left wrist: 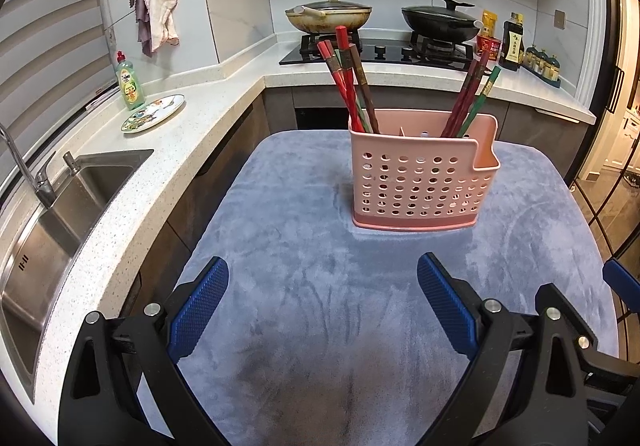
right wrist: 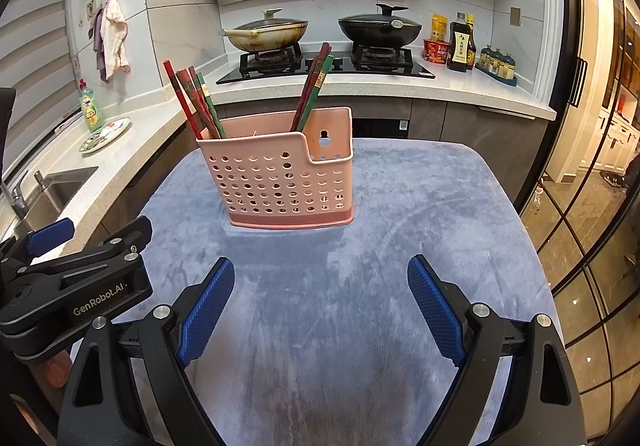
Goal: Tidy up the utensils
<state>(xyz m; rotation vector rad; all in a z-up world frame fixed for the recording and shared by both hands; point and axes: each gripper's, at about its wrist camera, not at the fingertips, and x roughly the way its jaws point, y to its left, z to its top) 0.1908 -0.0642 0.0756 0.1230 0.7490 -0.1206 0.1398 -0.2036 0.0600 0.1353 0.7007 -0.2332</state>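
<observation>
A pink perforated utensil holder (left wrist: 424, 178) (right wrist: 280, 178) stands upright on the grey-blue cloth (left wrist: 320, 306) (right wrist: 360, 286). Several red, brown and green chopsticks lean in its left part (left wrist: 352, 86) (right wrist: 196, 102) and in its right part (left wrist: 476, 98) (right wrist: 314, 90). My left gripper (left wrist: 322, 294) is open and empty, low over the cloth in front of the holder. My right gripper (right wrist: 320, 294) is open and empty too, beside it. The left gripper's body shows at the left edge of the right wrist view (right wrist: 76, 278).
A white counter (left wrist: 168, 150) with a steel sink (left wrist: 60, 214), a decorated plate (left wrist: 154, 113) and a green soap bottle (left wrist: 129, 82) runs on the left. The hob with two lidded pans (left wrist: 328, 16) (left wrist: 440, 20) and sauce bottles (left wrist: 512, 42) is behind. Glass doors (right wrist: 580, 206) are on the right.
</observation>
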